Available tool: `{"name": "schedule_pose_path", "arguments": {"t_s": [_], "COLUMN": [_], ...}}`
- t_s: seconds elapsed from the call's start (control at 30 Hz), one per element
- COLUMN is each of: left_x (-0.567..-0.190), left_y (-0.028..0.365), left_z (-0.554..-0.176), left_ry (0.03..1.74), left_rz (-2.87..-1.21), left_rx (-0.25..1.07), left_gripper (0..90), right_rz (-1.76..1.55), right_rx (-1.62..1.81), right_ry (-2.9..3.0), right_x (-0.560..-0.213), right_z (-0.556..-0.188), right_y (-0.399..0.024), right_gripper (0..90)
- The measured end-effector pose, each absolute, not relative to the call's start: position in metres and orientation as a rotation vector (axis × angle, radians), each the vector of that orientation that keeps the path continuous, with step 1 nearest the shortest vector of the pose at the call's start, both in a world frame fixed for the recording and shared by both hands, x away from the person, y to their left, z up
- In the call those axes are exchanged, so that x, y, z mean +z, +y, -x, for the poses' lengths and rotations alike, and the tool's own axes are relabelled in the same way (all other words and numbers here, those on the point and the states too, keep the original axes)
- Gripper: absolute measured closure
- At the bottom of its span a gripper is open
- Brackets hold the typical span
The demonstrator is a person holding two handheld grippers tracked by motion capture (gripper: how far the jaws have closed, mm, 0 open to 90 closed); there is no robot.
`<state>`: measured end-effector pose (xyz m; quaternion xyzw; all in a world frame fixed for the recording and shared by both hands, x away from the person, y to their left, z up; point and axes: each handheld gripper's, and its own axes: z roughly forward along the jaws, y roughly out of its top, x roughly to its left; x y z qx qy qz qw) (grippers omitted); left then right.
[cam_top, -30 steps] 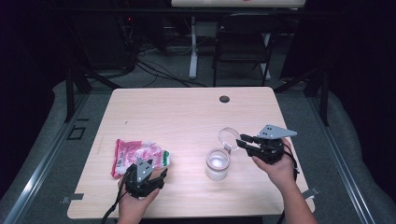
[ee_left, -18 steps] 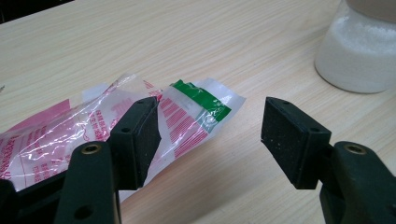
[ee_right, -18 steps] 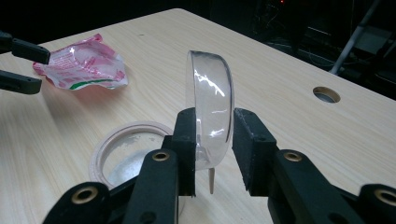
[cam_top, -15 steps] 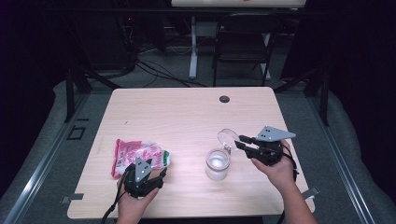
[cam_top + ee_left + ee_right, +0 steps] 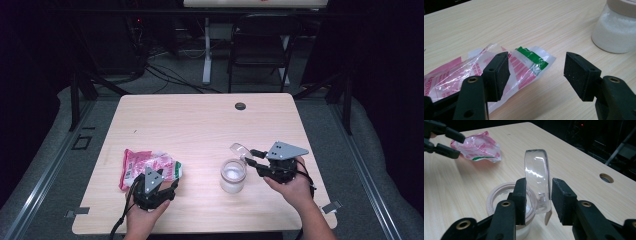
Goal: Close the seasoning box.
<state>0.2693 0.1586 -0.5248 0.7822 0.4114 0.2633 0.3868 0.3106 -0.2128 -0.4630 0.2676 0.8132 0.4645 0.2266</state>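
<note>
The high view looked forward and down from above the person's side, taking in the whole tabletop [image 5: 200, 120]. The left gripper view sat low near the front edge, close on a pink bag [image 5: 461, 72], with the jar [image 5: 616, 30] beyond. The right gripper view faced across the tabletop, sharing that jar and bag.

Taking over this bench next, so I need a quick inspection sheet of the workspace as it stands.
Surface: wooden table, grommet hole near far edge.
Job's things: open jar of white grains; its clear hinged lid upright; red-and-white plastic bag lying flat.
Clutter: nothing seen.
Grippers: left gripper open over the bag's end; right gripper around the lid, jaws just opening.
Cables: bundle on floor.
Surroundings: folding chair, dark room.
</note>
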Motion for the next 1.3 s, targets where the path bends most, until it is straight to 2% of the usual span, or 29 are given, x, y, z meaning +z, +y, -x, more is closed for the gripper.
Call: {"name": "schedule_pose_path", "arguments": {"t_s": [0.87,1.3], "left_x": [-0.526,-0.526], "left_y": [0.153,0.155], "left_z": [-0.275,-0.275], "left_ry": [1.03,1.035], "left_rz": [-1.992,-1.994], "left_rx": [0.658,0.661], "left_gripper": [36.8,36.8], "right_rz": [-0.587,-0.567], "right_rx": [1.165,1.177], "right_ry": [2.291,2.331], "right_x": [-0.473,-0.477], "right_z": [-0.294,-0.294], "right_y": [-0.193,-0.19], "right_gripper": [55.1,56.7]}}
